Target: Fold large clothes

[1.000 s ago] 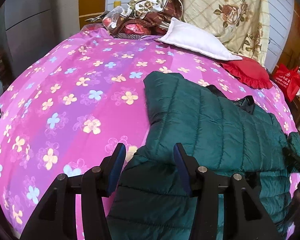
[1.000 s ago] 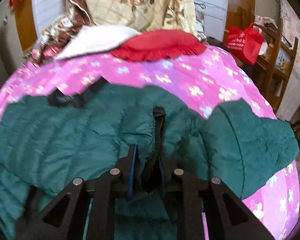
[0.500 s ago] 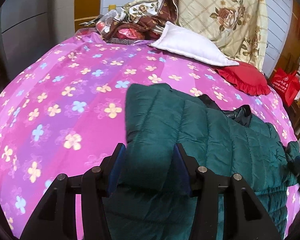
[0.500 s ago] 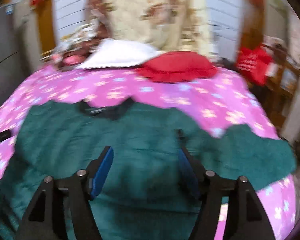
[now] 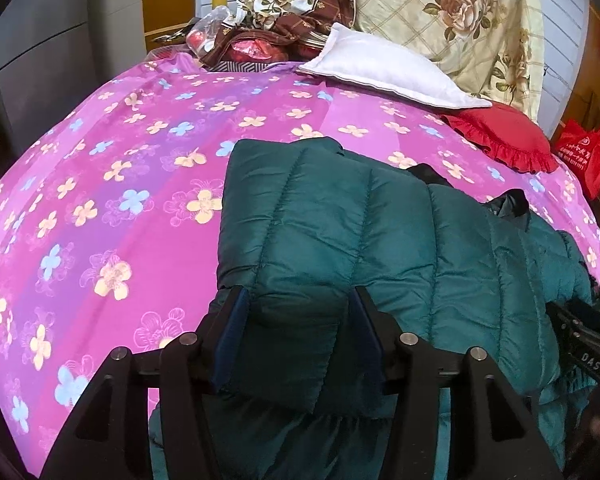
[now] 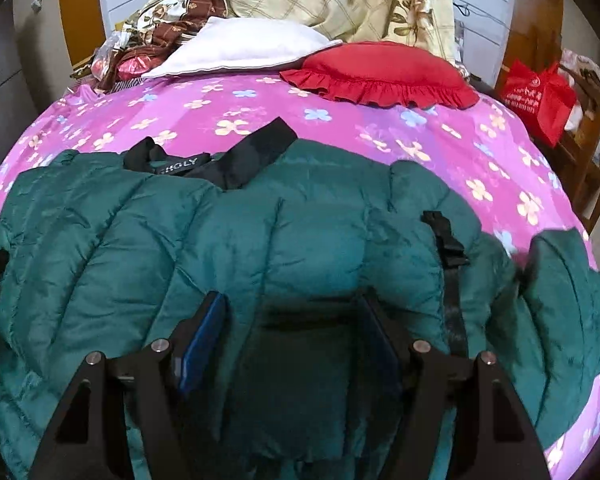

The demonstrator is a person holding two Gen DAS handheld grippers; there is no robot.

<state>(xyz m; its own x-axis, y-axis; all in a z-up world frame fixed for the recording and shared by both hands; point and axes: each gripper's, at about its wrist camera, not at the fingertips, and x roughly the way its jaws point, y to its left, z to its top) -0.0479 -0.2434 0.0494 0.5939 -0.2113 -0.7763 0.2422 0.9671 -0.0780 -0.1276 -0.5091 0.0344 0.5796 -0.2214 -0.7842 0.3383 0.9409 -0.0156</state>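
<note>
collar label (image 6: 179,163) readable only from right wrist

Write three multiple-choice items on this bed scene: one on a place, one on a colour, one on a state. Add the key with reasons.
1. Where does the red frilled cushion lie?
A. beside the white pillow at the head of the bed
B. on the green jacket
C. on the floor

2. What colour is the quilted puffer jacket?
A. black
B. dark green
C. yellow

3. How is the jacket's sleeve in the left wrist view?
A. hanging off the bed
B. rolled into a ball
C. folded over the jacket's body

Key: 1 A, the two touch by the headboard; 2 B, green padding throughout, with only the collar black; 3 C, it lies flat across the body.
</note>
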